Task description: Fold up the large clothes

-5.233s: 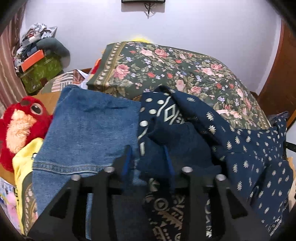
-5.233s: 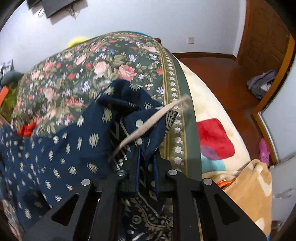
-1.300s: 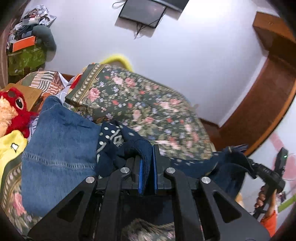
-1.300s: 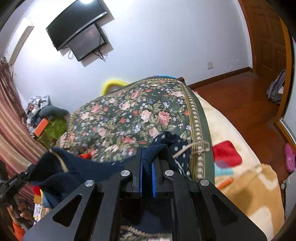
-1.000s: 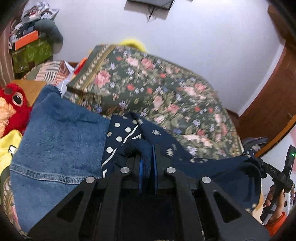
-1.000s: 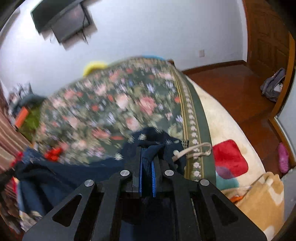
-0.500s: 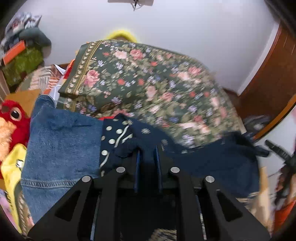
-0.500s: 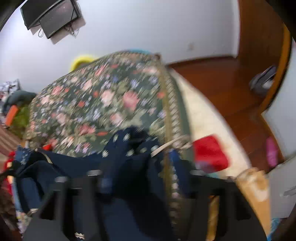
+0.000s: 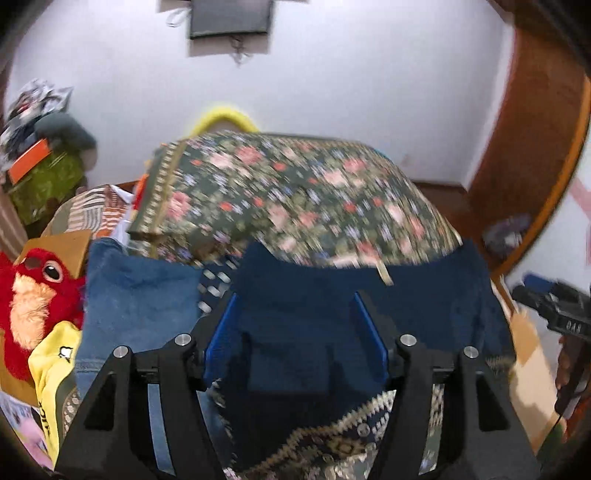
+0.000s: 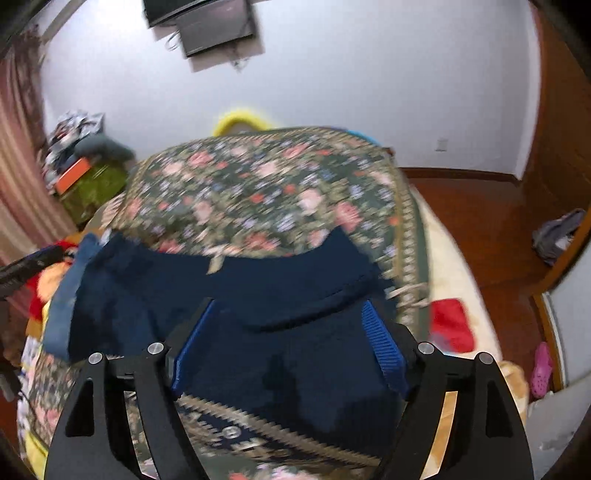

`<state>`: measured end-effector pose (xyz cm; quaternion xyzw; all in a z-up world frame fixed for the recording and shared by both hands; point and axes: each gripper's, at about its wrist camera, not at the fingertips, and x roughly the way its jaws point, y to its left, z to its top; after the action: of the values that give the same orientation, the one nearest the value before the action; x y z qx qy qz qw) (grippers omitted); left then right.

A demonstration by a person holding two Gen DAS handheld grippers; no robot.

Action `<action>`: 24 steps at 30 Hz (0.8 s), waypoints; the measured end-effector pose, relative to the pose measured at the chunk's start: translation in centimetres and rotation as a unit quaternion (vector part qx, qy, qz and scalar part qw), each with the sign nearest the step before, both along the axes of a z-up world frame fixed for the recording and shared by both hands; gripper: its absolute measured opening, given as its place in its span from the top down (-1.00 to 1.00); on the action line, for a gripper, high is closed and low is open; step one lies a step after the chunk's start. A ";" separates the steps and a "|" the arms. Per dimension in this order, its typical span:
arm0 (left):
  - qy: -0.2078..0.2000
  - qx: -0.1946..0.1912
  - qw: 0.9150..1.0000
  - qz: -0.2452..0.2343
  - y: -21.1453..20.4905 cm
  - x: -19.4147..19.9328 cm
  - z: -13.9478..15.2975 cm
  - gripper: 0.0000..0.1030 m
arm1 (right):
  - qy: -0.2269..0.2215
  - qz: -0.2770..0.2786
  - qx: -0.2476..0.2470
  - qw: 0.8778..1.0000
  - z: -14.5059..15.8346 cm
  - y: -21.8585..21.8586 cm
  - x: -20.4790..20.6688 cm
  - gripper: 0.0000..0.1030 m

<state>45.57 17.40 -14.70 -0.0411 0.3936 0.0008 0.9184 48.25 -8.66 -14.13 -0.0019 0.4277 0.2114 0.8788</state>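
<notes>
Navy cloth lies spread across the near end of the bed: your large dark blue garment [image 9: 314,295] stretches flat from left to right, its far edge resting on the floral bedspread [image 9: 295,192] and its patterned hem bunched nearest you. Your left tool [image 9: 295,332] hangs above the left part of it, blue pads [image 9: 221,332] standing well apart; the jaws have just been opening, and the fabric seen between them lies loose below, pinched by neither pad. Your right tool [image 10: 288,343] hangs over the right part of the same garment [image 10: 258,291], its jaws likewise just opened wide and gripping nothing. A pale drawstring [image 10: 406,291] trails off the right edge of the cloth onto the bedspread border [image 10: 410,236]. To the left of the garment lie the blue jeans [image 9: 136,288], touching its edge, and farther left sit a red plush toy [image 9: 33,295] and a yellow item [image 9: 55,362]. On the far wall hangs a dark screen [image 9: 229,18]. Both views are blurred.
</notes>
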 end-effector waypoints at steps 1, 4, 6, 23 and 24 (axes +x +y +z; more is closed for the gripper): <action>0.007 0.004 1.000 -0.012 -0.8 -0.2 -0.7 -0.22 | 0.006 0.008 0.002 1.000 -0.6 0.7 -0.2 -0.49; 0.029 0.020 0.998 -0.045 -3.2 -0.2 -2.9 -0.27 | 0.025 0.032 0.003 0.999 -2.4 2.8 -0.7 -0.49; 0.046 0.039 0.996 -0.069 -4.9 -0.3 -4.7 -0.27 | 0.041 0.046 -0.009 0.998 -4.1 4.1 -0.8 -0.49; 0.072 0.079 0.994 -0.033 -3.1 -4.0 -9.5 -0.50 | 0.087 -0.011 -0.035 0.996 -8.2 -2.0 -1.6 -0.70; 0.073 0.073 0.994 -0.029 -2.7 -4.3 -9.4 -0.50 | 0.091 -0.018 -0.036 0.995 -8.1 -2.5 -1.7 -0.70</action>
<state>41.25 14.74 -24.13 0.0378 0.4594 0.0058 0.8874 46.51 -11.19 -22.24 -0.0065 0.5129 0.1798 0.8394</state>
